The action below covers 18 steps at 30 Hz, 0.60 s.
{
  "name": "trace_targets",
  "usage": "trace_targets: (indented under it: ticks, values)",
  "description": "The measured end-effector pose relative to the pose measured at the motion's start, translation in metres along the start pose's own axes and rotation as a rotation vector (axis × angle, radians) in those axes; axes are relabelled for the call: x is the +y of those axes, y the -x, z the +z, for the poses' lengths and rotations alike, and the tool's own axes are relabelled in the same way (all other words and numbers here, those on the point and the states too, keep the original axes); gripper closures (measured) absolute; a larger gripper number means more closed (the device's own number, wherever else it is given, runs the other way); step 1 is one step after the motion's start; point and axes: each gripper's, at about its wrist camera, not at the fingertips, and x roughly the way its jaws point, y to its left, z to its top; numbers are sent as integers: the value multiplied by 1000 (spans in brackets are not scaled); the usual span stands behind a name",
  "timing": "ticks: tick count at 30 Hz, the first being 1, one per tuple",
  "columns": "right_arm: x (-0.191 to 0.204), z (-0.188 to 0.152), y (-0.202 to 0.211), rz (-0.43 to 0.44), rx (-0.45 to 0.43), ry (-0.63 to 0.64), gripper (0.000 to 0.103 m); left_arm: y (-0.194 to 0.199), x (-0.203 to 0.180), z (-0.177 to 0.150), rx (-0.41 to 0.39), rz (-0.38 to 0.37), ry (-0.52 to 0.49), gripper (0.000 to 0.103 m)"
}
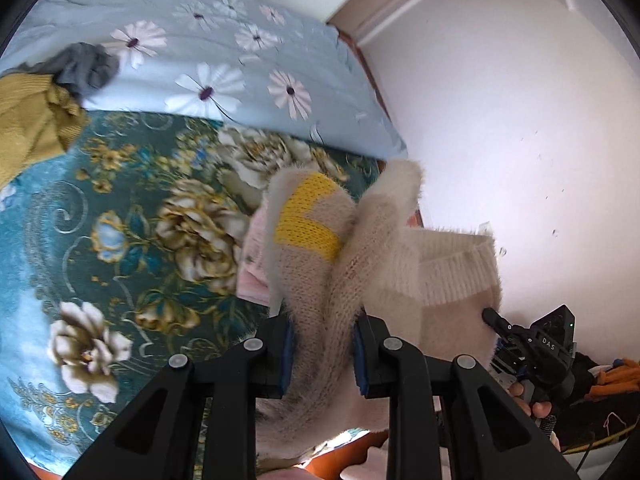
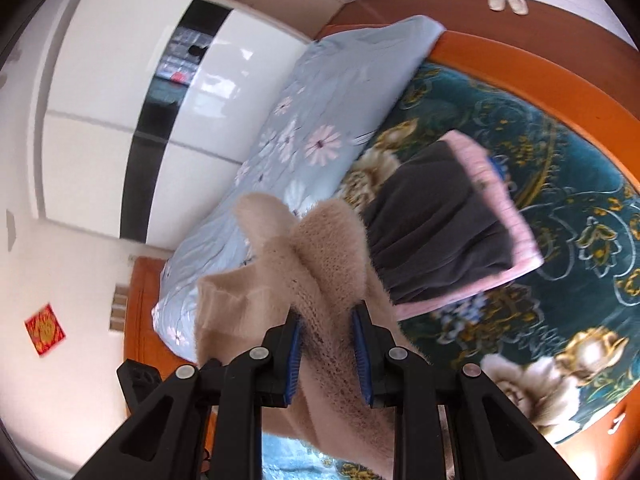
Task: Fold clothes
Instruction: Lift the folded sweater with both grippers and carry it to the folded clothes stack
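Observation:
A fuzzy beige knitted sweater [image 1: 384, 264] with a yellow patch hangs in the air between both grippers. My left gripper [image 1: 324, 344] is shut on a bunched fold of it. My right gripper [image 2: 328, 340] is shut on another bunched part of the same sweater [image 2: 320, 264]. The right gripper also shows in the left wrist view [image 1: 532, 344], beside the sweater's ribbed hem. The sweater is held above a bed with a teal floral blanket [image 1: 120, 240].
A folded pile of a grey garment on a pink one [image 2: 452, 224] lies on the teal blanket [image 2: 560, 200]. A light blue daisy quilt [image 1: 240, 60] lies along the bed's far side. A mustard garment [image 1: 28, 120] and a grey garment [image 1: 88, 66] lie at the left. A white wall is at the right.

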Motion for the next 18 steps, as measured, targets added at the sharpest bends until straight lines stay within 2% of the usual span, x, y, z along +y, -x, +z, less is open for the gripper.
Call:
trace_targets:
  ticks: [3,11,18]
  values:
    - [-25,24,1,8,-2,-50,78,-21,-18,8,35,19,6,78]
    - [-48,93,-11,16,-4,-67,78,-69,-55,42,82,63,-20,78]
    - [-64,133,-45,-23,38,-71,78,-119,-50,73,123,114,46,78]
